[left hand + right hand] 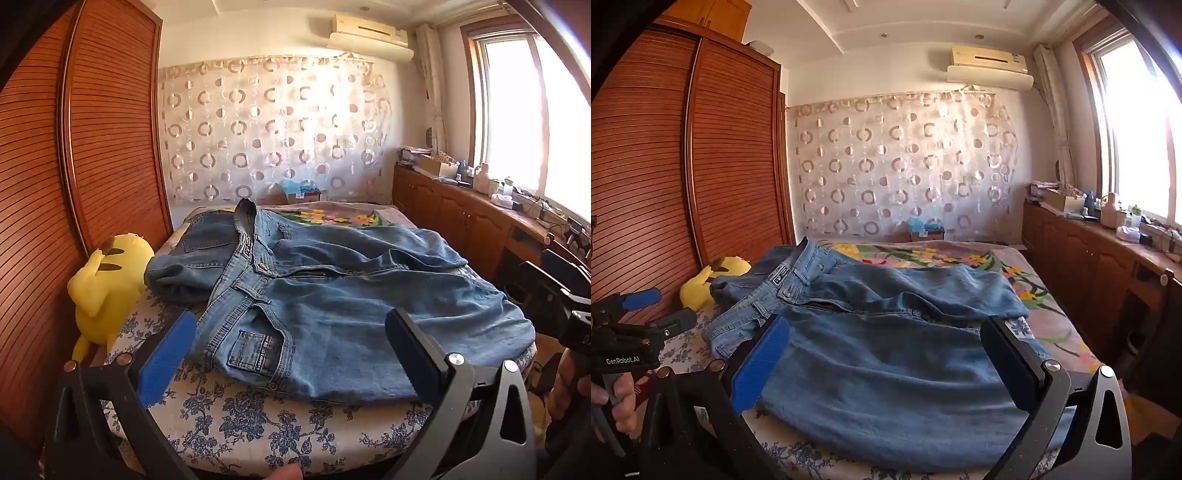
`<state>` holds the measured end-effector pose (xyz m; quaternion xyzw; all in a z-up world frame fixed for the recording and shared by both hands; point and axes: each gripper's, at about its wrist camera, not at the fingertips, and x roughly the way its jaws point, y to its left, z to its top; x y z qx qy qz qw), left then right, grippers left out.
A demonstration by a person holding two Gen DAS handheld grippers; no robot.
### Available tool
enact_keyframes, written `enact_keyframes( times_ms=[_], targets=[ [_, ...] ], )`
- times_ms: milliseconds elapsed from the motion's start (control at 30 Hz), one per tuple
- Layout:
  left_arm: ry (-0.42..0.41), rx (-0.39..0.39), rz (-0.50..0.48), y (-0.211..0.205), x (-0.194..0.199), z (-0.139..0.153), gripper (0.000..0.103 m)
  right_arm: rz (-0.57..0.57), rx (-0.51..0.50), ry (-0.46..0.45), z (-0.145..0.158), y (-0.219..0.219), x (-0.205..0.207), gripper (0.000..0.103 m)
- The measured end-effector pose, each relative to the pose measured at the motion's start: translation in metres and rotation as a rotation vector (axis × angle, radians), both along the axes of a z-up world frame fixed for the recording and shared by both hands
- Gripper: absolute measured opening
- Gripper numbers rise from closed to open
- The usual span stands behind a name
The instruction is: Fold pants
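A pair of blue jeans (332,295) lies spread on the bed, waistband to the left, legs running right; the same jeans (886,369) fill the near part of the right wrist view. My left gripper (291,350) hovers wide open over the near pocket and hip, nothing between its blue pads. My right gripper (886,354) also stands wide open, above the near leg, not touching the cloth. The right gripper (554,295) shows at the right edge of the left wrist view; the left gripper (639,314), held by a hand, shows at the left of the right wrist view.
The bed (240,417) has a blue floral sheet. A yellow plush toy (107,284) sits at its left edge by a louvered wooden wardrobe (74,166). A wooden counter (480,214) with clutter runs under the window on the right.
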<state>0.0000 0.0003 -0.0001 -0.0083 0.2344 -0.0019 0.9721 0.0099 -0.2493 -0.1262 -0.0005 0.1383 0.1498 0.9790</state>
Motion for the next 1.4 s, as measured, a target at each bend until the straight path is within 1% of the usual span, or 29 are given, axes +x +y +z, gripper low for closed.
enact_keyframes(
  times_ms=[100,267,800,900,1400],
  targets=[
    [0.007,0.006,0.0,0.0,0.0,0.0,0.103,0.005,0.005,0.006,-0.001,0.001,0.001,0.103],
    [-0.003,0.015,0.007,0.001,0.001,0.0,0.103,0.004,0.009,0.008,0.003,-0.001,0.0,0.103],
    [-0.017,0.023,0.011,0.006,-0.001,0.005,0.103,0.0,0.008,0.0,0.0,-0.002,-0.001,0.103],
    [-0.025,0.031,0.009,0.002,-0.007,0.008,0.103,0.001,0.009,-0.001,0.0,-0.002,-0.001,0.103],
    [-0.035,0.041,0.01,-0.001,-0.01,0.012,0.103,0.002,0.01,-0.004,0.0,-0.002,-0.003,0.103]
  ],
)
